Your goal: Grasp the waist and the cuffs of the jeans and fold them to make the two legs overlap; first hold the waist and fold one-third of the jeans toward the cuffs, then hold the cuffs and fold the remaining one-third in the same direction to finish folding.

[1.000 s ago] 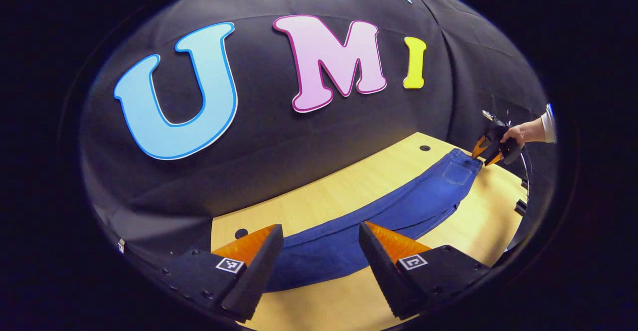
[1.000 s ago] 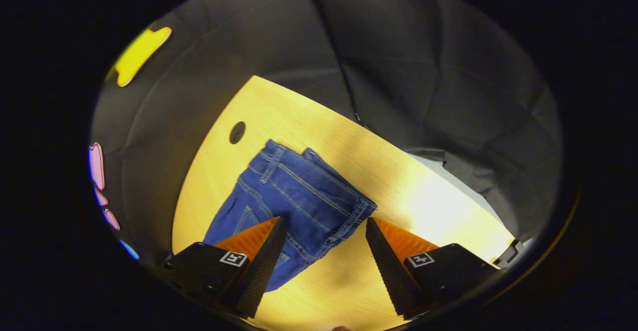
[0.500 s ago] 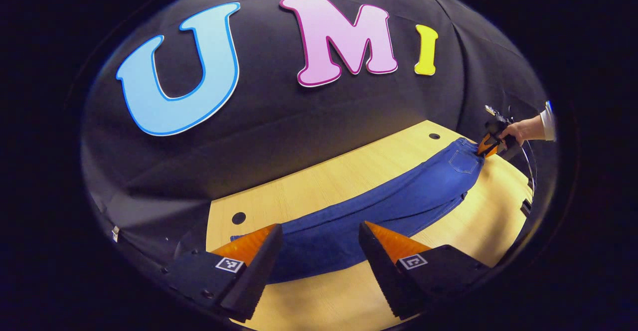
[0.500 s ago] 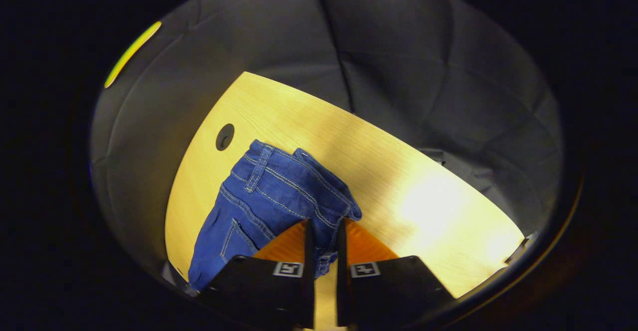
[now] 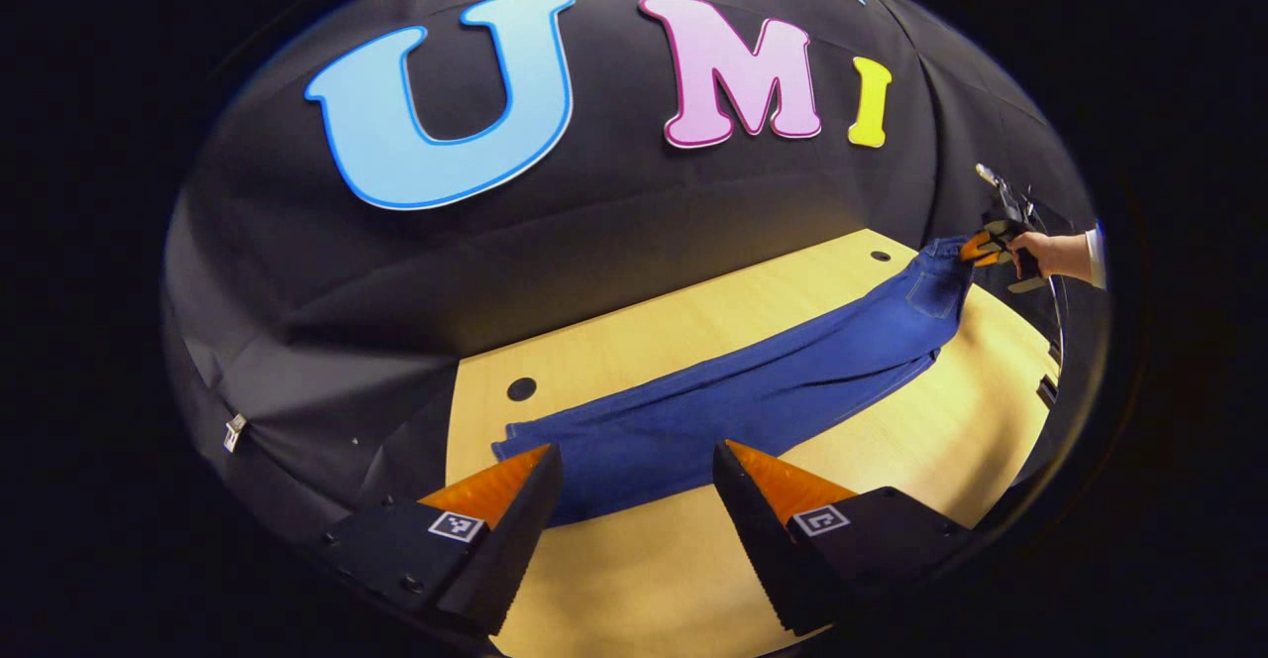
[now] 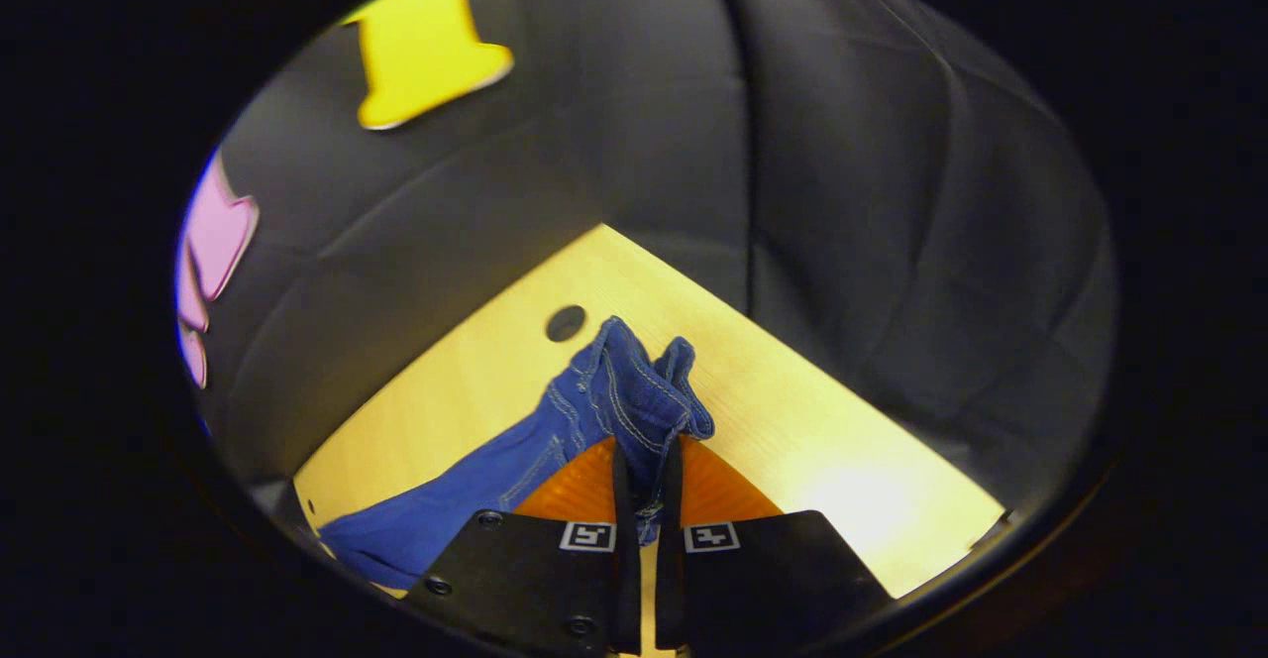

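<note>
Two stitched denim folds of jeans [image 6: 634, 395]

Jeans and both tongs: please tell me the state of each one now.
jeans: stretched long across the table, waist end lifted and bunched.
right tongs: shut on the waist of the jeans.
left tongs: open, holding nothing, above the cuff end.

left gripper [image 5: 634, 509] and right gripper [image 6: 642, 499]: dark blocky bodies, wedge fingers, small square black-and-white markers, screw heads. far right, a hand [image 5: 1040, 254] with a white cuff [image 5: 1094, 257].
</note>
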Tool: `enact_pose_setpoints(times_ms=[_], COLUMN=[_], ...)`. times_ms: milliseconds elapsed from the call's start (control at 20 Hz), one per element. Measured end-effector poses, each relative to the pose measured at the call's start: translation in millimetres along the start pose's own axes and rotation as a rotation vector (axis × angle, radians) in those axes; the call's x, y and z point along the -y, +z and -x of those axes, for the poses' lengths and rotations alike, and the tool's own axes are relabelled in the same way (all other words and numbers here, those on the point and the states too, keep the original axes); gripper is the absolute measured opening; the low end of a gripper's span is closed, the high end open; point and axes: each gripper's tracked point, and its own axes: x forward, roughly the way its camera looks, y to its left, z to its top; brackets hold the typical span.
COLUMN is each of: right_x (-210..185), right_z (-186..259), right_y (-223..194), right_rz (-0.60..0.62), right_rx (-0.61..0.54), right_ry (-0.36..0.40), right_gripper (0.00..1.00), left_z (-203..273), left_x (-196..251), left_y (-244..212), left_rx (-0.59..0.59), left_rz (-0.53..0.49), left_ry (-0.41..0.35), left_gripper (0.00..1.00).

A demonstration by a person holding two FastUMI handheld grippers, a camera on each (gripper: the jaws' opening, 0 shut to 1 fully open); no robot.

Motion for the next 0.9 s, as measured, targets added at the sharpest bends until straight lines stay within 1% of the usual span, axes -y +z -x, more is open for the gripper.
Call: enact_pose_setpoints(times_ms=[200, 350, 400, 550, 650, 750, 800, 850, 900], right_x=[-54.5, -103.0, -115.3, -146.7, -155.9, -144.8, -135.2, -121.9, -120.8], right_z=[65.0, 126.1, 147.9, 172.0, 168.4, 160.7, 160.4, 162.6, 162.7], right_y=[33.0, 50.0, 46.8, 17.6, -17.1, -52.4, -65.0, -70.9, -71.3], right_rz=[0.186, 0.299, 0.332, 0.453, 0.509, 0.552, 0.588, 0.625, 0.653], right_rx=[0.133, 0.261, 0.285, 0.239, 0.146, 0.02, -0.02, -0.04, -0.051], right_ry=[0.125, 0.254, 0.305, 0.422, 0.466, 0.486, 0.489, 0.499, 0.506], right_gripper=[0.1, 0.1, 0.1, 0.1, 0.09, 0.1, 0.1, 0.1, 0.1], left_z=[18.2, 33.0, 37.0, 47.6, 51.5, 66.3, 75.2, 84.0, 89.3], left_x=[-21.2, -28.3, -31.3, -39.4, -40.2, -44.6, -47.9, -51.9, -53.3], left_y=[-11.8, -28.8, -36.4, -59.5, -67.2, -82.6, -90.7, -99.0, -105.4], left_rx=[0.017, 0.022, 0.016, -0.006, -0.012, -0.026, -0.037, -0.048, -0.061], left_rz=[0.039, 0.072, 0.089, 0.185, 0.265, 0.299, 0.302, 0.303, 0.307], left_ry=[0.019, 0.011, 0.013, 0.03, 0.04, 0.067, 0.082, 0.096, 0.104], left_gripper=[0.97, 0.97, 0.98, 0.98, 0.98, 0.98, 0.98, 0.98, 0.98])
